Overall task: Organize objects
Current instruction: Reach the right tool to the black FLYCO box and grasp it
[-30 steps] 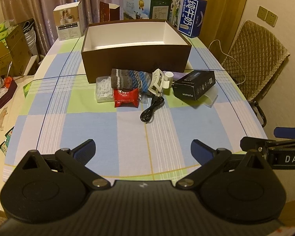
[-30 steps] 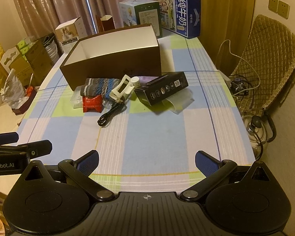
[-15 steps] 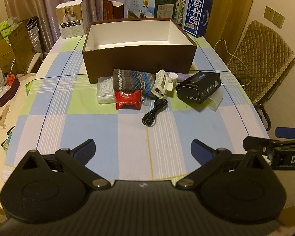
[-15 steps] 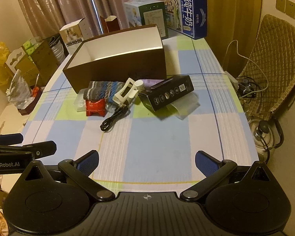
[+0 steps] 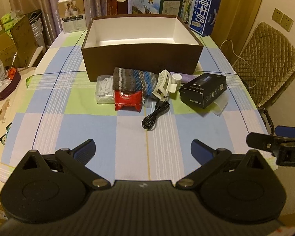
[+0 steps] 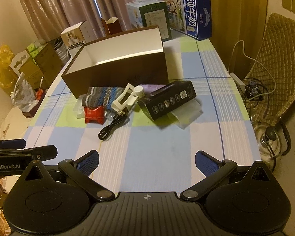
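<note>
Before the brown box (image 5: 141,59), small clutter (both grippers empty)

The right tool (image 6: 146,161) is held wide apart above the checked table (image 6: 167,143), gripping nothing. Ahead, a black cable (image 6: 112,126), a red packet (image 6: 94,114), a striped sock (image 6: 102,96) and a black carton (image 6: 167,99) are seen clustered before the open brown box (image 6: 116,72).

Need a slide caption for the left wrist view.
Open left gripper faces small items piled before an empty brown box on a checked tablecloth.
</note>
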